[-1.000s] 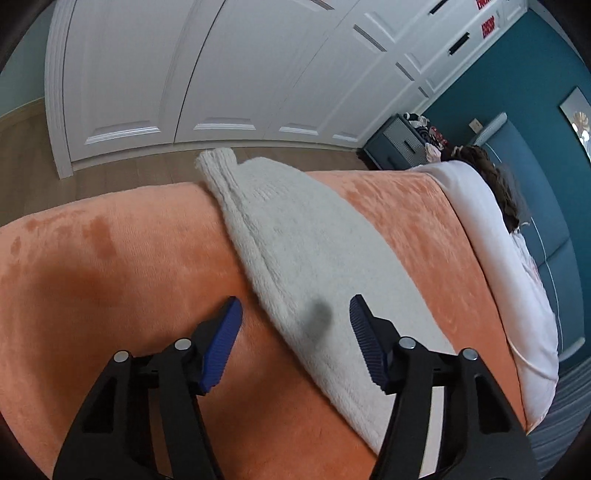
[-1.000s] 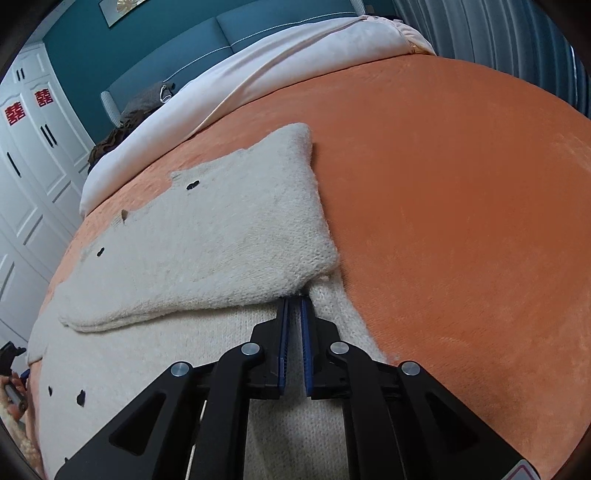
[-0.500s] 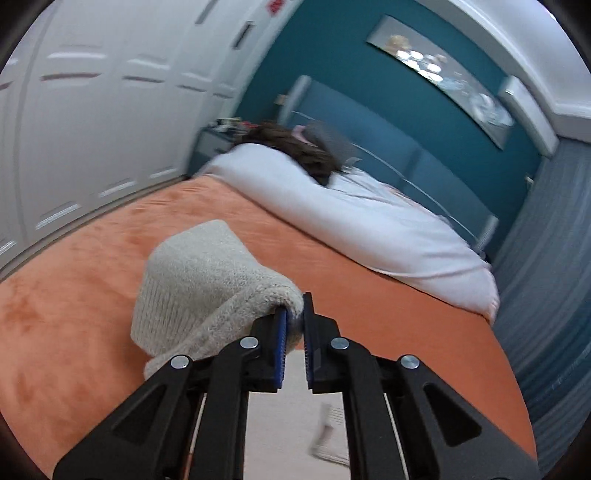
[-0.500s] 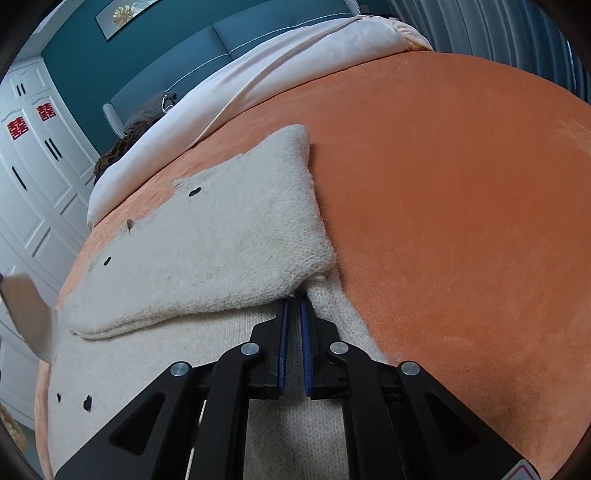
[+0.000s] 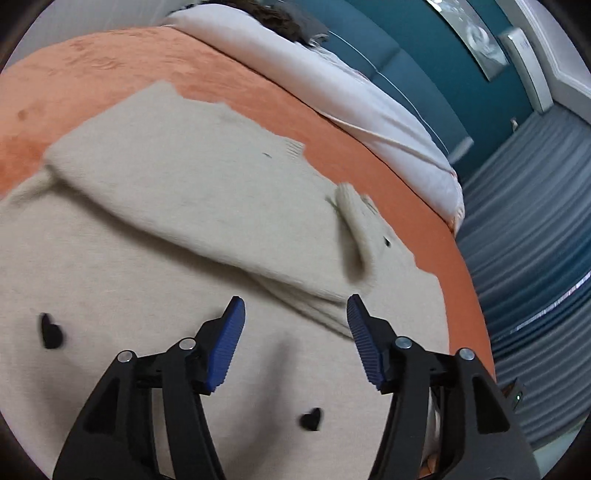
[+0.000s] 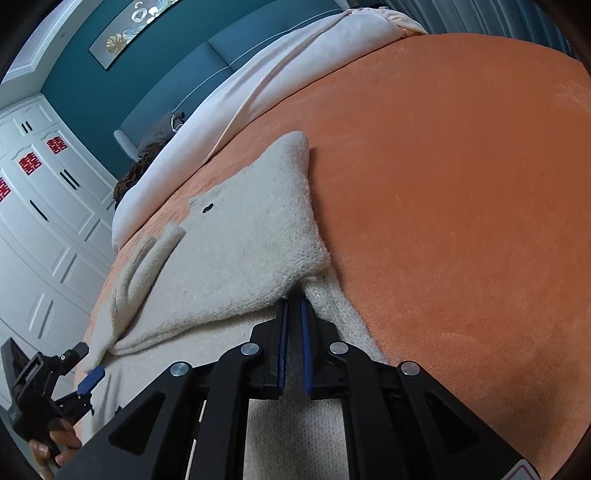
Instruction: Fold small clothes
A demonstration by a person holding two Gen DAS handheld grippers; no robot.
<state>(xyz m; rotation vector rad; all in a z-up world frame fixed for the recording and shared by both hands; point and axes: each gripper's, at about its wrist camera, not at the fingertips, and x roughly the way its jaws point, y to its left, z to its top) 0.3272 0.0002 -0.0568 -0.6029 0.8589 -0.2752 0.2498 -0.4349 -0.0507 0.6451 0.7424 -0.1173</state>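
My left gripper (image 5: pixel 295 321) opens, its blue pads (image 5: pixel 229 341) spread with nothing between them, above the cream knit sweater (image 5: pixel 192 192). My right gripper (image 6: pixel 291 328) has its pads pressed together at the edge of the sweater (image 6: pixel 251 251); whether knit is pinched between them I cannot tell. The sweater lies on the orange blanket (image 6: pixel 443 184), with both sleeves (image 6: pixel 147 258) folded over its body and small black heart shapes (image 5: pixel 51 330) on the fabric. Beyond it lie a white duvet (image 6: pixel 258 85), a teal headboard (image 6: pixel 192 62) and a framed picture (image 6: pixel 129 33). White wardrobe doors (image 6: pixel 55 206) carry red double-happiness characters (image 6: pixel 55 144). Grey curtains (image 5: pixel 535 229) hang at the side.
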